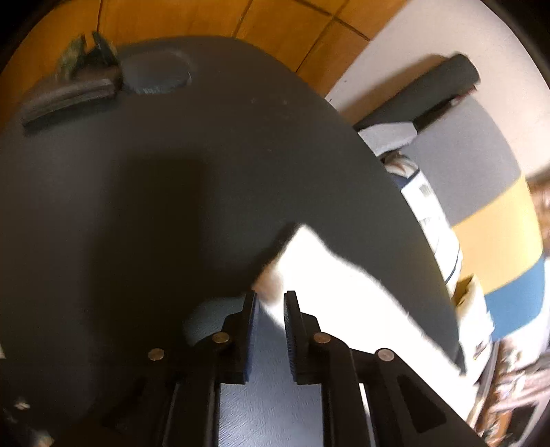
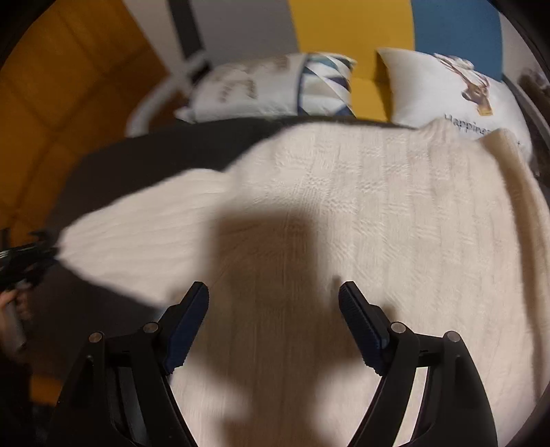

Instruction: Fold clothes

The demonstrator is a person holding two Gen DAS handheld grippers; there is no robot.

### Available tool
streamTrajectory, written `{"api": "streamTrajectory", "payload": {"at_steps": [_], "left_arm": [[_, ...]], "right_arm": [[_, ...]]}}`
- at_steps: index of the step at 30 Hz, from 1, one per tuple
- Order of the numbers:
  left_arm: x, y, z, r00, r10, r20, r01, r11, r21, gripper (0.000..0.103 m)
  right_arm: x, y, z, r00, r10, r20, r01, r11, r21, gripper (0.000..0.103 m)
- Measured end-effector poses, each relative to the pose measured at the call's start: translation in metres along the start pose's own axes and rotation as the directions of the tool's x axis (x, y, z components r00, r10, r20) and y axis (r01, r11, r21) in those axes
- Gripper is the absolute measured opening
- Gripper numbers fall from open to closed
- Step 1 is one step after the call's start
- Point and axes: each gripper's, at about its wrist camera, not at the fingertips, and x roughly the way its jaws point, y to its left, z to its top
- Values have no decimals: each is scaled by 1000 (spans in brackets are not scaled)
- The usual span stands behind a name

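A cream knitted sweater (image 2: 378, 206) lies spread over the dark table (image 2: 137, 154). Its sleeve (image 2: 137, 233) stretches left, raised off the table with a shadow under it, to my left gripper (image 2: 24, 261). In the left wrist view the sleeve (image 1: 343, 292) runs from the lower right to the left gripper (image 1: 270, 295). The cuff fills the narrow gap between the fingertips, so the gripper is shut on it. My right gripper (image 2: 273, 287) hangs wide open over the sweater's body with nothing between its fingers, and its shadow falls on the knit.
A stack of dark folded clothes (image 1: 68, 96) and a grey round piece (image 1: 158, 74) sit at the table's far edge (image 1: 240, 44). Two printed pillows (image 2: 261, 86) (image 2: 447, 89) lie beyond the sweater. Orange wooden floor (image 1: 172, 17) surrounds the table. A hand (image 2: 10, 309) shows at the left.
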Motion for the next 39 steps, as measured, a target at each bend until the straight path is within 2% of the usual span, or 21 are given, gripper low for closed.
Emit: {"api": "streamTrajectory", "payload": {"at_steps": [2, 3, 5, 6, 8, 9, 11, 12, 14, 15, 18, 22, 25, 28, 29, 30, 31, 32, 33, 36, 39], "left_arm": [[-23, -9, -29, 994, -106, -19, 107, 988, 110, 15], [-35, -15, -45, 987, -160, -34, 163, 972, 171, 16], [-55, -35, -95, 951, -277, -141, 308, 897, 317, 17], [-62, -44, -119, 932, -303, -197, 356, 860, 365, 17], [-72, -63, -179, 876, -344, -338, 471, 764, 442, 17], [-73, -70, -206, 846, -349, -403, 515, 733, 445, 17], [-71, -83, -257, 785, -343, -516, 583, 690, 429, 18], [-69, -88, -282, 763, -330, -556, 602, 676, 425, 19], [-63, -93, -311, 738, -316, -596, 615, 679, 402, 20], [-60, -95, -321, 732, -310, -607, 614, 686, 390, 22], [-58, -97, -346, 736, -290, -612, 595, 708, 380, 24], [-51, -104, -351, 744, -301, -597, 584, 728, 360, 26], [-55, -104, -367, 739, -295, -606, 580, 736, 349, 28], [-53, -116, -384, 752, -288, -592, 573, 729, 374, 30], [-54, -122, -388, 766, -276, -581, 563, 723, 400, 28], [-56, -125, -391, 790, -252, -559, 541, 715, 442, 13], [-58, -129, -395, 812, -229, -536, 518, 706, 483, 6], [-60, -131, -396, 826, -215, -521, 503, 700, 508, 6], [-60, -130, -394, 832, -206, -515, 493, 701, 515, 5], [-62, -118, -371, 856, -176, -486, 442, 738, 510, 5], [-63, -110, -363, 860, -158, -486, 423, 752, 505, 8]], "right_arm": [[-32, -12, -23, 1000, 21, 6, -20, 999, -51, 82], [-46, -18, -37, 1000, 30, 2, -30, 998, -64, 82], [-70, -35, -72, 999, 44, -24, -46, 997, -56, 82], [-81, -44, -90, 998, 52, -37, -54, 997, -52, 82], [-98, -57, -121, 997, 48, -55, -49, 998, -25, 82], [-105, -65, -136, 997, 39, -61, -39, 999, -4, 82], [-118, -83, -165, 998, 1, -65, 2, 999, 45, 82], [-124, -94, -178, 998, -20, -66, 24, 997, 71, 82], [-134, -116, -197, 996, -61, -66, 69, 989, 128, 82], [-138, -126, -206, 994, -83, -65, 92, 984, 153, 82], [-150, -149, -226, 989, -137, -49, 143, 971, 193, 82], [-159, -169, -243, 984, -174, -37, 178, 956, 233, 82], [-160, -177, -253, 984, -177, -37, 180, 949, 257, 82], [-164, -177, -263, 986, -166, -14, 164, 950, 264, 82], [-165, -177, -266, 986, -166, -12, 163, 950, 266, 82], [-165, -175, -268, 986, -166, -10, 163, 949, 271, 83], [-163, -172, -269, 986, -168, -11, 165, 948, 274, 84], [-161, -168, -270, 985, -173, -16, 171, 947, 273, 84], [-160, -164, -272, 984, -179, -23, 179, 946, 270, 84], [-157, -144, -280, 982, -179, -54, 187, 956, 224, 88], [-154, -125, -286, 985, -162, -65, 172, 970, 173, 94]]}}
